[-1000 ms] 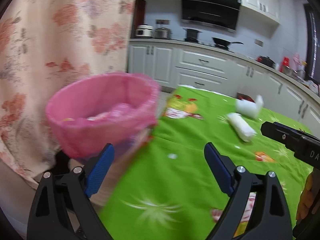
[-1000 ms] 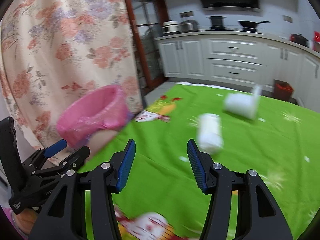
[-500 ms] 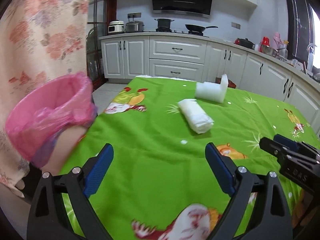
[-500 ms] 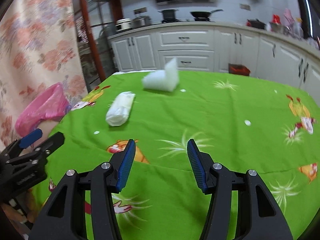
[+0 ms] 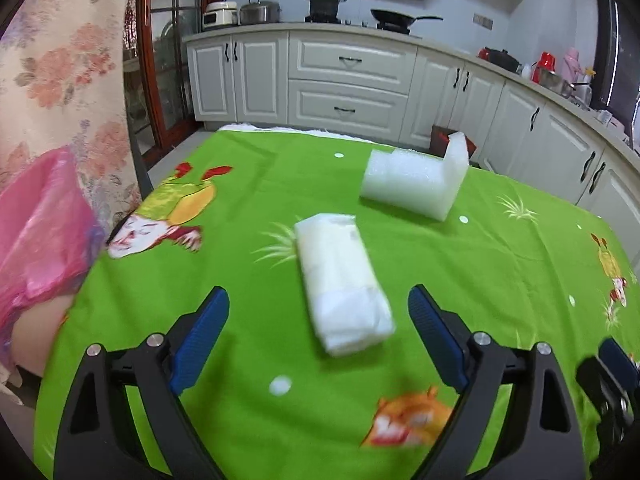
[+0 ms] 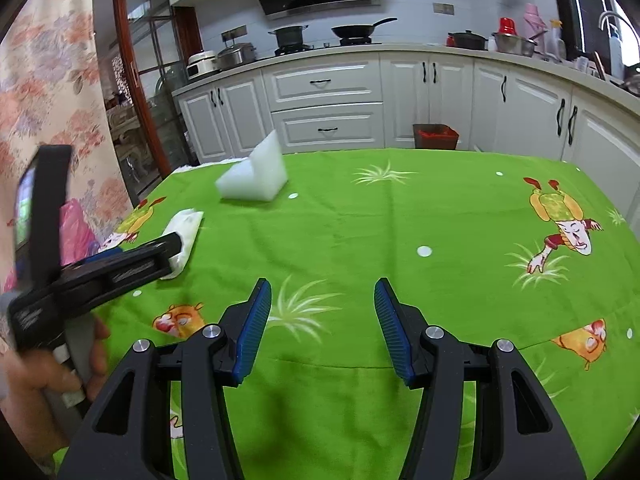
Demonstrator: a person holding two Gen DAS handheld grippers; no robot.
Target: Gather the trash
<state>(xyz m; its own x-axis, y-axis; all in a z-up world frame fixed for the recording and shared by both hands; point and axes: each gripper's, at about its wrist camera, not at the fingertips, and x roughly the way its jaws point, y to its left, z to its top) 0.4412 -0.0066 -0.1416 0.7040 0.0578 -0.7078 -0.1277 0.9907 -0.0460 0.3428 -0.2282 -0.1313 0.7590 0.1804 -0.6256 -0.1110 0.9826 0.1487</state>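
The white wrapped packet (image 5: 344, 280) lies flat on the green tablecloth (image 5: 500, 264), its long side running away from the left wrist camera, and it sits in line with the gap of the left gripper (image 5: 318, 316). That gripper's blue pads (image 5: 202, 332) stand wide on either side of the packet's near end without pressing on it, and the jaws are closing slightly at this moment. In the right wrist view the same gripper (image 6: 168, 246) comes in from the left edge, held by a hand (image 6: 36, 376), with its tip over the near end of the packet (image 6: 186, 228); whether it touches cannot be told from there.

Further back on the cloth rests an L-shaped block of white foam (image 5: 420, 184), well apart from the packet (one short arm of the L stands upright). A bin lined with a pink bag (image 5: 36, 240) stands off the table's left edge, beside a floral curtain (image 5: 60, 80).

The right gripper (image 6: 322, 320) hangs over a bare stretch of cloth printed with cartoon figures, jaws parted about halfway and nothing between them; its tip shows at the lower right of the left wrist view (image 5: 612, 376). White kitchen cabinets (image 6: 328, 96) run behind the table.
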